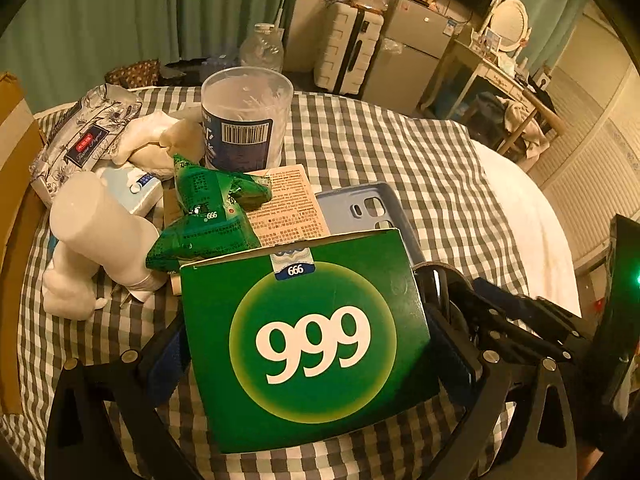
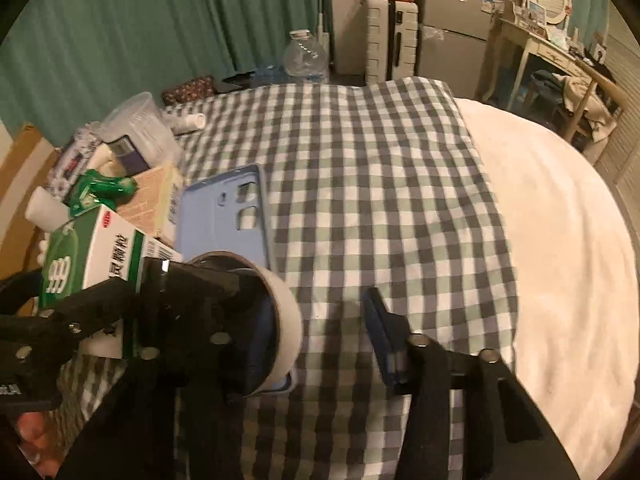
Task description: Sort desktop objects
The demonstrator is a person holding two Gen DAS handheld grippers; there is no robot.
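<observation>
My left gripper (image 1: 308, 360) is shut on a green "999" medicine box (image 1: 310, 340), held just above the checked cloth; the box also shows in the right wrist view (image 2: 92, 256). Beyond it lie a blue phone case (image 1: 360, 208), a printed leaflet (image 1: 288, 204) and a green sachet (image 1: 208, 212). My right gripper (image 2: 320, 336) is open, its left finger inside a roll of tape (image 2: 280, 320) that rests on the phone case (image 2: 224, 216). Its right finger (image 2: 384, 332) stands free over the cloth.
A pile at the left holds a clear cotton-swab tub (image 1: 244, 120), a white bottle (image 1: 100, 228), a tissue pack (image 1: 84, 136) and a white cloth (image 1: 156, 140). The checked cloth (image 2: 380, 184) covers a round white table (image 2: 560, 260). A cardboard box (image 1: 12, 200) stands at far left.
</observation>
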